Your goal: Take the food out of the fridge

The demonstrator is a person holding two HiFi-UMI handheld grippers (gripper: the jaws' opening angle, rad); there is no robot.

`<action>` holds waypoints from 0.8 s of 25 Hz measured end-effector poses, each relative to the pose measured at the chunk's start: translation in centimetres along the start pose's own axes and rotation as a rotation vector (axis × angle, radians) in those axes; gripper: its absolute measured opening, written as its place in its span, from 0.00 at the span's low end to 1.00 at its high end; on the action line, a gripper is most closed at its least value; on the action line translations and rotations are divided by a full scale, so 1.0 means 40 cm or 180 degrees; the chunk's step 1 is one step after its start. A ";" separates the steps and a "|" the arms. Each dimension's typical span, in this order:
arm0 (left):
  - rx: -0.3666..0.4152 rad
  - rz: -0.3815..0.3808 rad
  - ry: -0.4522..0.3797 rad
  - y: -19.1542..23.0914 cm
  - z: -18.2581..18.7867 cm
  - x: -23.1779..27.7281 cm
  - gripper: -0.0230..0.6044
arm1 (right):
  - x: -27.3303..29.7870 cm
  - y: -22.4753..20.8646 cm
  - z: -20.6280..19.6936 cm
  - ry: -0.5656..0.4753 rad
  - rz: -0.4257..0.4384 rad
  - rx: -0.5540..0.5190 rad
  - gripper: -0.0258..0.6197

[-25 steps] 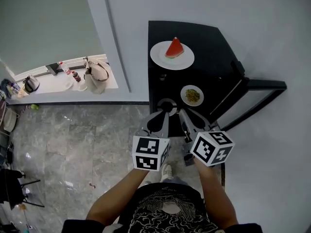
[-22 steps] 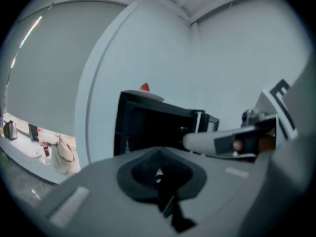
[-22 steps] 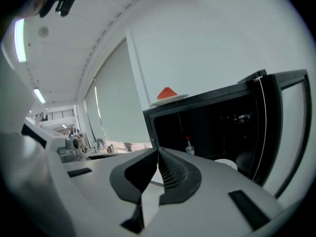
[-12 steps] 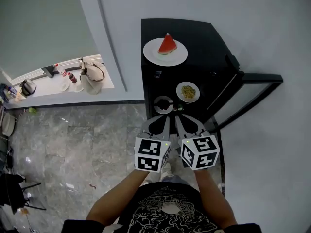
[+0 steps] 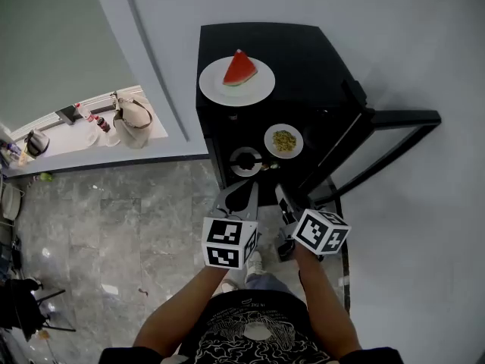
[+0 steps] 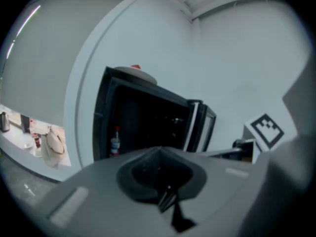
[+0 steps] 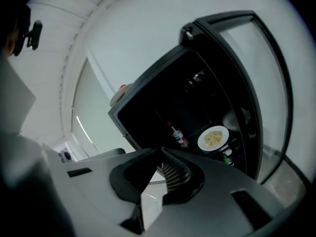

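Note:
The black fridge (image 5: 318, 59) stands open, its door (image 5: 383, 118) swung out to the right. On its top a watermelon slice (image 5: 239, 68) lies on a white plate (image 5: 216, 88). Inside, a small plate of yellowish food (image 5: 283, 140) (image 7: 213, 138) rests on a shelf, with a round dish (image 5: 245, 160) in front of it. A bottle (image 7: 178, 135) (image 6: 114, 142) stands deeper inside. My left gripper (image 5: 236, 193) (image 6: 159, 150) and right gripper (image 5: 285, 197) (image 7: 161, 152) are side by side just in front of the opening, both shut on nothing.
A window ledge (image 5: 155, 131) at the left holds a bag (image 5: 132, 120), small bottles and a kettle. Grey marble floor (image 5: 114, 226) spreads below the fridge. A white wall (image 5: 409, 21) runs behind and to the right of the door.
Both grippers have drawn back from the fridge, which now sits higher and further left in the head view. The right gripper's jaws have narrowed.

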State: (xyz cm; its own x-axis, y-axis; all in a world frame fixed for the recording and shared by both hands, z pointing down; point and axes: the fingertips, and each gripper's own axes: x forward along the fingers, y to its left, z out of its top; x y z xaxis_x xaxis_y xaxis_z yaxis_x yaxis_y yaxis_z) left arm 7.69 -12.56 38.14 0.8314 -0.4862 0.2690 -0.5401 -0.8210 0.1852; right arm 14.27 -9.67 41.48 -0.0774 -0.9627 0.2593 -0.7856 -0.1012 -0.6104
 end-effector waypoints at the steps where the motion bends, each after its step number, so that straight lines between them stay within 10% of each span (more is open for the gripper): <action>1: -0.0002 0.0000 0.0000 0.002 -0.005 0.019 0.04 | 0.005 -0.030 0.000 -0.0028 0.0000 0.0157 0.05; 20: 0.0116 -0.0180 0.0307 -0.041 -0.122 0.354 0.04 | 0.258 -0.496 -0.062 -0.0203 -0.0065 0.2024 0.05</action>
State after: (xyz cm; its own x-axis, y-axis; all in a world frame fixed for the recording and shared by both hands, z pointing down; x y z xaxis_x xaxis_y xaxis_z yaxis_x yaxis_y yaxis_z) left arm 19.71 -16.65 46.28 0.8430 -0.4093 0.3490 -0.4861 -0.8575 0.1687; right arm 27.54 -16.98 58.14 -0.0144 -0.9700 0.2425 -0.2673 -0.2300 -0.9358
